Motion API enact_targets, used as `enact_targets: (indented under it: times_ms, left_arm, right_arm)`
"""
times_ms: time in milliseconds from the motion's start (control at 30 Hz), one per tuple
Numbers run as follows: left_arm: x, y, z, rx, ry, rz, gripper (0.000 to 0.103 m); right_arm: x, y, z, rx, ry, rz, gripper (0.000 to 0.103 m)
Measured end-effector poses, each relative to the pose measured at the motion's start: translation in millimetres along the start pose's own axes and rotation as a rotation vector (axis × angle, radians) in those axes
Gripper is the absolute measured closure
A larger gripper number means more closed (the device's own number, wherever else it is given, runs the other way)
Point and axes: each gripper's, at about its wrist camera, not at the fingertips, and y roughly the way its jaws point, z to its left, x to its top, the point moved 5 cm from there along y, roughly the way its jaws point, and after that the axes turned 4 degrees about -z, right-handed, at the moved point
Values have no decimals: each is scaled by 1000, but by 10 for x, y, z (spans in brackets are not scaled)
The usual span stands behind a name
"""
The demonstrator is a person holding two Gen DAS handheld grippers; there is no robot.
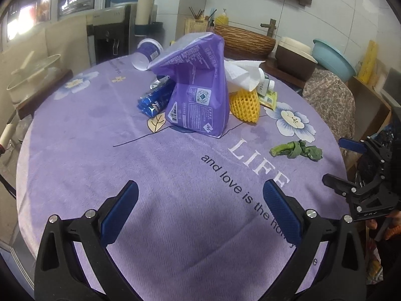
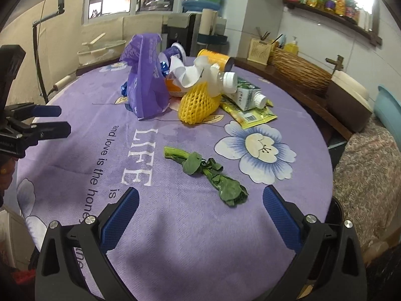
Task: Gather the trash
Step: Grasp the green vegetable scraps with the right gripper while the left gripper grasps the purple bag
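A heap of trash lies at the middle of the round purple table (image 1: 175,225): a purple plastic bag (image 1: 198,87), a blue wrapper (image 1: 155,100), a white cup (image 1: 146,54), a crumpled tissue (image 1: 243,74) and a yellow foam net (image 1: 244,105). In the right wrist view the heap also shows a plastic bottle (image 2: 225,81), a carton (image 2: 246,96) and a yellow can (image 2: 215,59). A wilted green vegetable stalk (image 2: 208,173) lies just ahead of my right gripper (image 2: 200,213), which is open and empty. My left gripper (image 1: 200,208) is open and empty over bare cloth. Each gripper shows at the edge of the other's view, the right one (image 1: 351,163) and the left one (image 2: 50,119).
A wicker basket (image 1: 244,40), a brown pot (image 1: 295,59) and a blue basin (image 1: 333,59) stand on the counter behind the table. A water dispenser (image 1: 112,32) stands at the back left. A lidded pan (image 1: 32,75) sits on a side stand at left.
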Motion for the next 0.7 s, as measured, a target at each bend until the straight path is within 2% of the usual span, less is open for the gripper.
enact_targets:
  times_ms: [67,200,300,367,433,500,700]
  left_arm:
    - [46,52,5,-15,10,1,5]
    - [113,112,16,-38,19,2,5]
    - [145,140,29,-50,19,9,5]
    - [160,150,46,-67,10,14,8]
    - [178,163,65,-91,-12,23,12]
    - [218,163,69,-109,-30,21,16]
    - [467,226,-2,-92,-6,-17,19]
  right_arm:
    - [22,106,-23,39,-12,23,7]
    - [84,300,-114,97,-28,73,25]
    - [157,404,-162,123,-76,103,29]
    - [171,484,-181,173,-91,138,35]
    - [154,571,-205,221,-82,180,46]
    - [111,639,-215,222,-88,214,56]
    - [49,603,-175,237,-80,209,82]
